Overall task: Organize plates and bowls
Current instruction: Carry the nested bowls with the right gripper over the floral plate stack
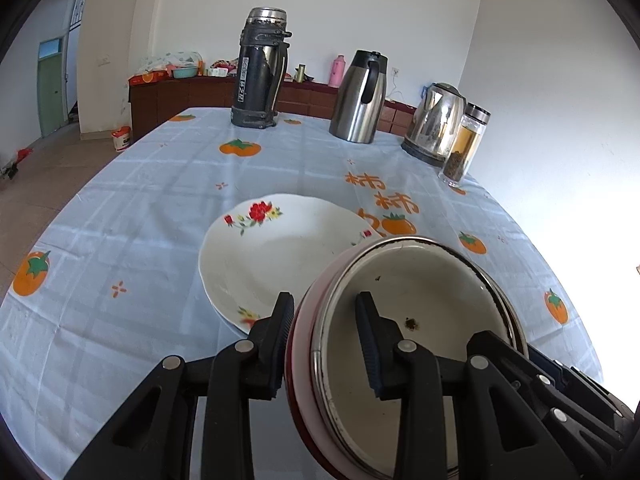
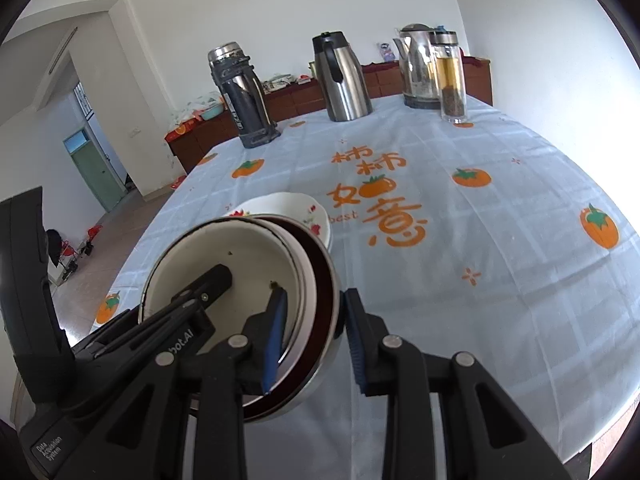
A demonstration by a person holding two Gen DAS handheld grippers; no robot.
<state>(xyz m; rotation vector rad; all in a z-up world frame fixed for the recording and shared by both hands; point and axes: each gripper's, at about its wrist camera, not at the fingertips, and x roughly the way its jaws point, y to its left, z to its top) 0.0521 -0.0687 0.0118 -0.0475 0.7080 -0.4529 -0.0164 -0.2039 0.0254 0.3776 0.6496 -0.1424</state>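
Note:
A white enamel bowl [image 1: 420, 312] sits nested in a red bowl with a steel outside [image 1: 298, 364], and both grippers carry this stack, tilted, above the table. My left gripper [image 1: 326, 344] is shut on the stack's left rim, one finger outside and one inside. On the opposite rim my right gripper [image 2: 316, 334] is shut, with the white bowl [image 2: 224, 252] and the red bowl [image 2: 322, 280] between its pads. A white plate with red flowers [image 1: 272, 256] lies on the tablecloth just beyond the stack, partly hidden by it; its far rim [image 2: 288, 202] shows in the right wrist view.
At the table's far edge stand a black flask [image 1: 260, 68], a steel jug [image 1: 360, 96], an electric kettle [image 1: 436, 120] and a glass tea bottle [image 1: 466, 144]. The blue tablecloth with orange fruit prints [image 2: 480, 260] covers the table. Floor and a doorway lie to the left.

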